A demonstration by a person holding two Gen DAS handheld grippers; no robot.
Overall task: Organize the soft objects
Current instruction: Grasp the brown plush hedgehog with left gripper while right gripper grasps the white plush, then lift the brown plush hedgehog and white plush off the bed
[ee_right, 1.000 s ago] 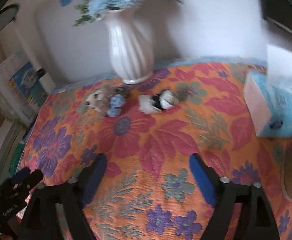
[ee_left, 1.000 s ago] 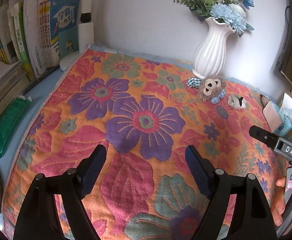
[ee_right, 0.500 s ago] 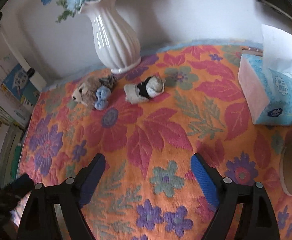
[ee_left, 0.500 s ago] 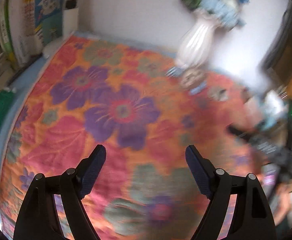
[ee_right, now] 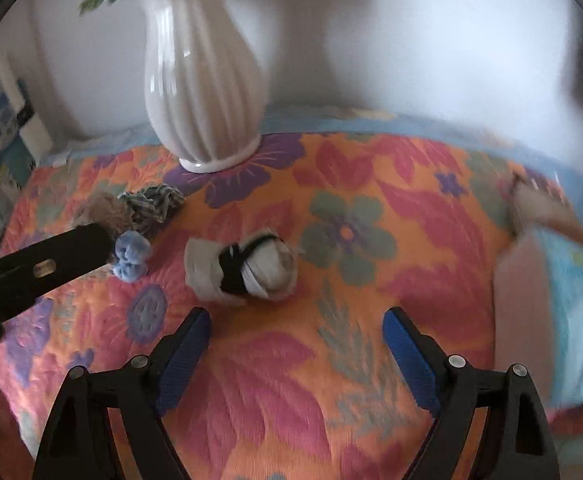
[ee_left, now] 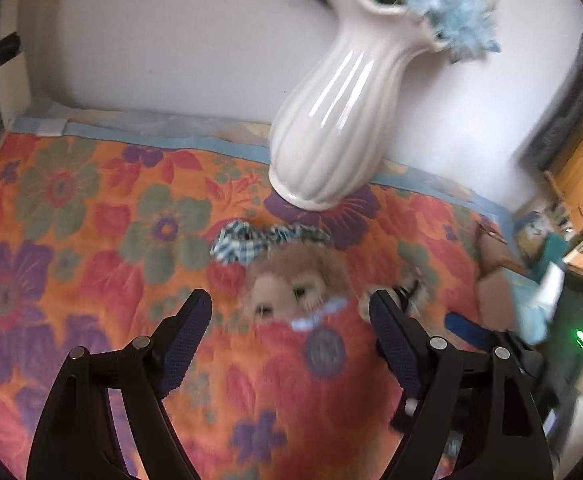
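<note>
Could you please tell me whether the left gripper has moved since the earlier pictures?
Yes. The left gripper has advanced toward the white vase, which now looms far larger, with the plush toy just ahead.

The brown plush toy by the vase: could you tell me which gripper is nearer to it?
Left. The left gripper is right in front of the brown plush toy, jaws open. The right gripper faces the rolled socks, beside it.
</note>
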